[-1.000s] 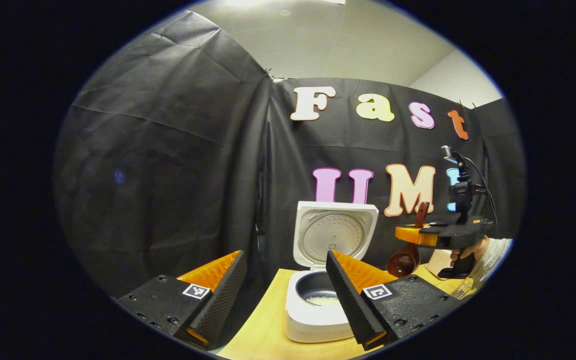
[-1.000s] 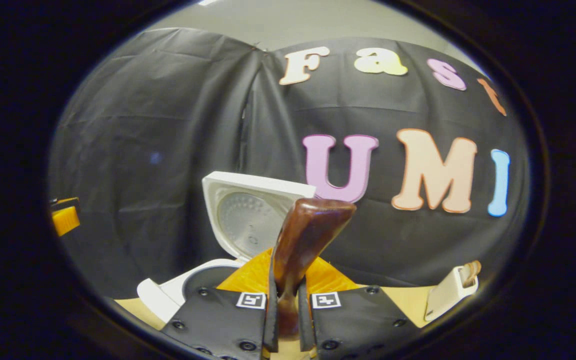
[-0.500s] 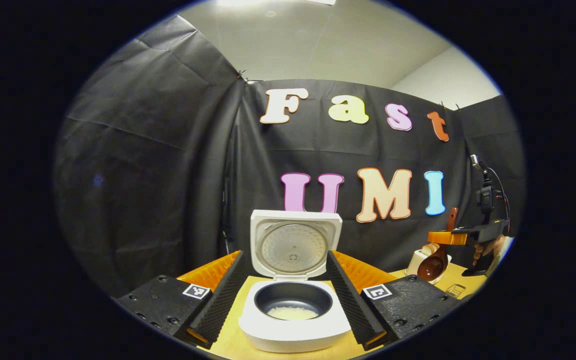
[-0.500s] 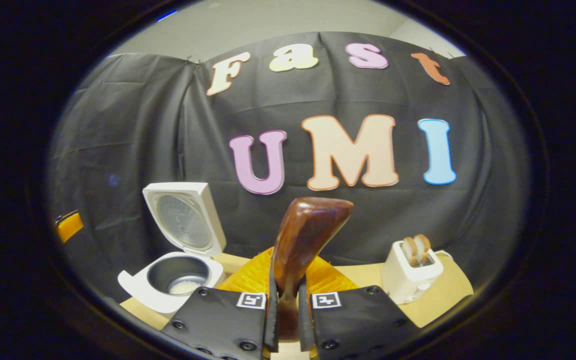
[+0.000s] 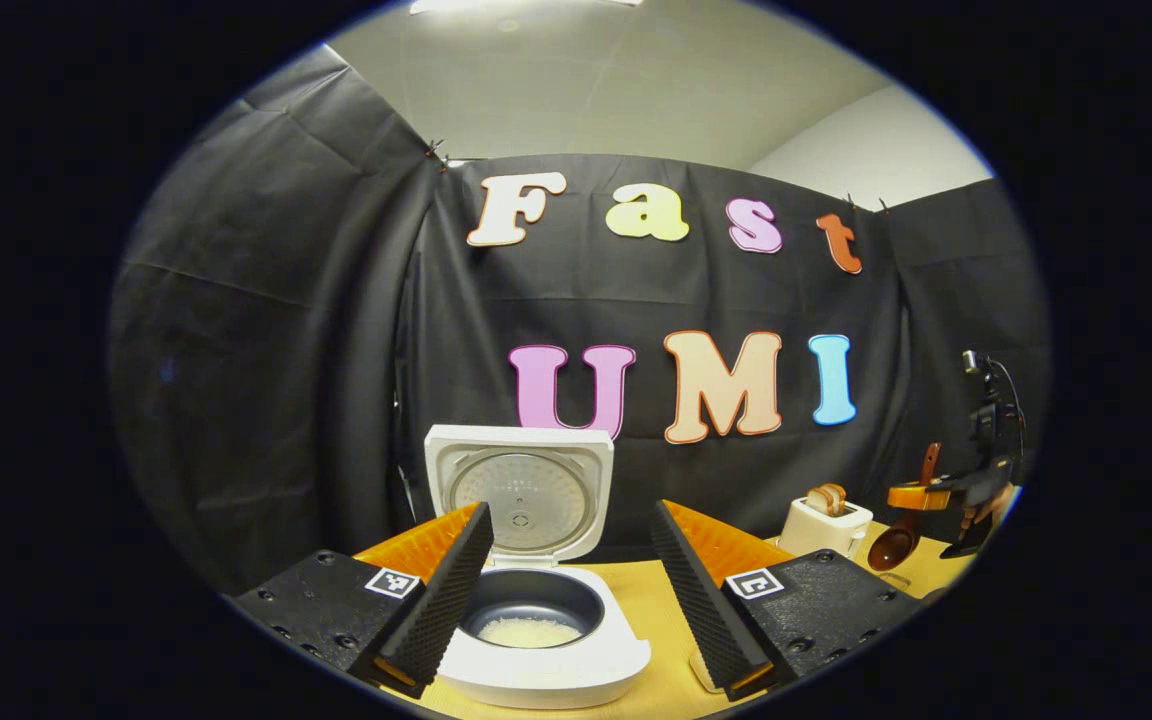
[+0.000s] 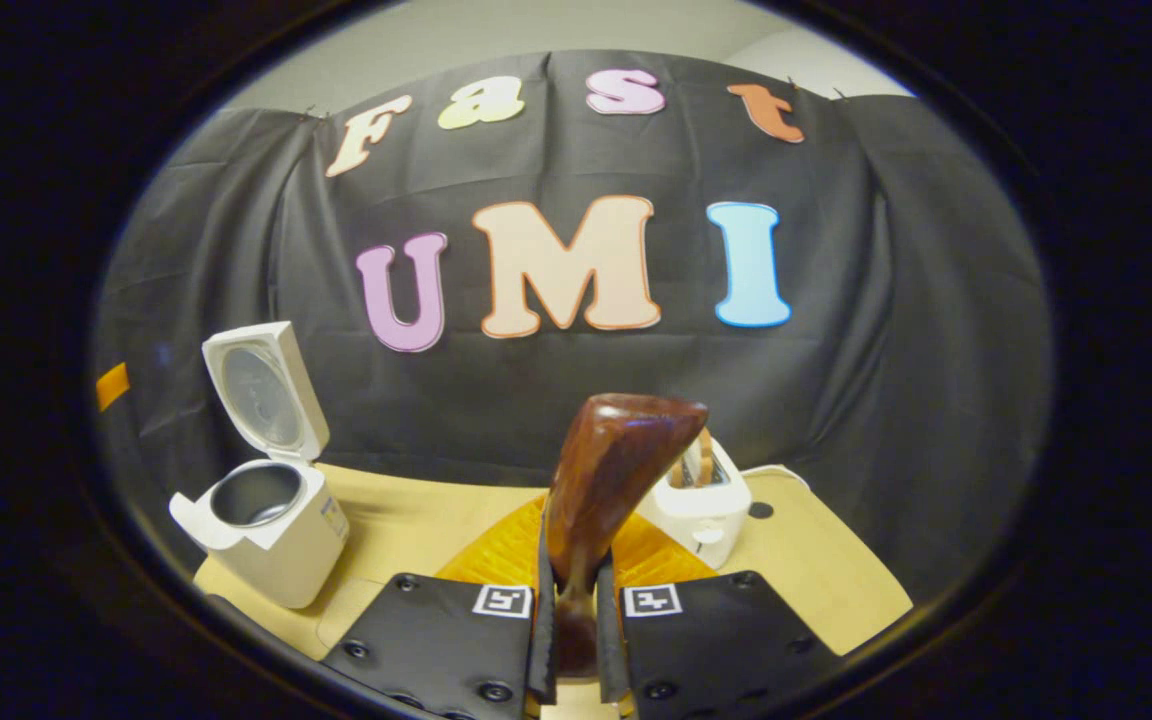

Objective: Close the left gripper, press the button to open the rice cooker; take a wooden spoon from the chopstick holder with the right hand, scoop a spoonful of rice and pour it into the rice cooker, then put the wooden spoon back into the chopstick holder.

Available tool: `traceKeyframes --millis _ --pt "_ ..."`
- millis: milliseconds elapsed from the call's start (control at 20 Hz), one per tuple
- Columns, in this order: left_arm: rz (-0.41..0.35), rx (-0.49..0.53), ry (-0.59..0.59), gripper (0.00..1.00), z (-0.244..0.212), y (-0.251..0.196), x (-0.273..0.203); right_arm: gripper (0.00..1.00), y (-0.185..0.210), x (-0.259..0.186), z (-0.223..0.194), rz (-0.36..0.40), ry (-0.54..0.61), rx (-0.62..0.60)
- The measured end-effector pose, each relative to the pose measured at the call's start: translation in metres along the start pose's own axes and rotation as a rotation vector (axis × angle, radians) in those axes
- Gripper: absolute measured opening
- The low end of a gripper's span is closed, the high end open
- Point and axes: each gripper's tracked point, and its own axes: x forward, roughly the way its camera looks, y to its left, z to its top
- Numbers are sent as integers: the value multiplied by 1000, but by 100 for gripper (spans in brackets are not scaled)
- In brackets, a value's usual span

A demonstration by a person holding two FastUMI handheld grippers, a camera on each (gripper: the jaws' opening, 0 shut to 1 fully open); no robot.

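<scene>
Wooden spoon (image 6: 608,470) clenched in right claw (image 6: 571,640); left claw (image 5: 566,580) released. Loose grip risks slippage at holder.

Both views evenly lit from above, indoor white light; left gripper view shows bright ceiling fixture (image 5: 516,4) at top edge, slightly blown out; black cloth wall (image 5: 266,330) absorbs light, folds showing faint sheen; tabletop (image 6: 816,580) bright, shadows soft; strong fisheye bending, straight lines curving near edges; rim of right gripper view soft and darkened; wooden spoon (image 6: 606,480) handle close to lens, blurred, carrying small glossy highlights; rice cooker (image 5: 526,560) sharp in left gripper view.
</scene>
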Motion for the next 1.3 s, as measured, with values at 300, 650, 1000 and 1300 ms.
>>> traceKeyframes --millis 300,650,1000,1300 --pt "0 33 -3 94 10 -18 0 19 -43 2 -49 -49 73 41" --pt "14 48 3 94 14 -32 -3 18 -63 17 -87 -60 135 50" --pt "40 57 14 95 14 -33 -5 19 -62 23 -135 -29 236 111" --pt "36 54 13 95 14 -36 -3 23 -66 20 -157 -35 293 171"
